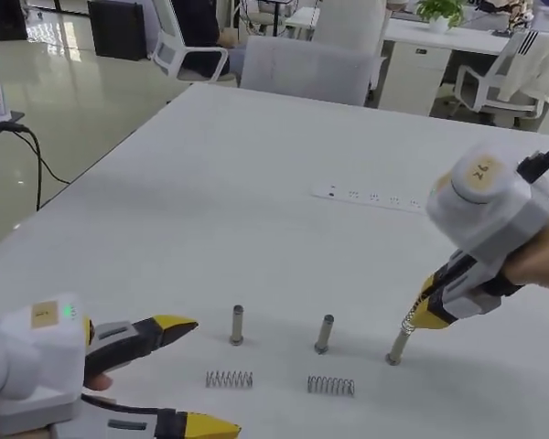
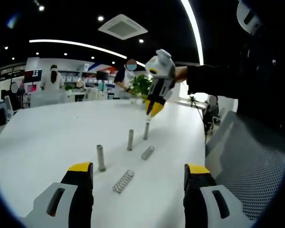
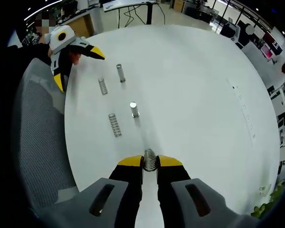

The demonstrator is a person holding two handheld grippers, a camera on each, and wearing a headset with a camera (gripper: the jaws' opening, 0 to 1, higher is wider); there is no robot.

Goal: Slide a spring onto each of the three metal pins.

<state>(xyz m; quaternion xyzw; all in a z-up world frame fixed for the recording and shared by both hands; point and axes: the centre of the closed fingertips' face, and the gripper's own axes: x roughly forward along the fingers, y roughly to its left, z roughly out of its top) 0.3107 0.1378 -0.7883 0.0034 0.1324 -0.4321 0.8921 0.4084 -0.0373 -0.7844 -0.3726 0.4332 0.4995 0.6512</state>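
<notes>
Yellow-tipped fingers [image 1: 169, 326], silver pins [image 1: 237, 325], white table [image 1: 256, 183]

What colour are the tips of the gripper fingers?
Yellow, on black fingers, clearest in the left gripper view.

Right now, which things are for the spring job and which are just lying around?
For the job: left pin, middle pin, right pin; left loose spring, right loose spring; held spring, clamped in the right gripper at the right pin's top; left gripper, open.
Just lying about: power strip; chair.
</notes>
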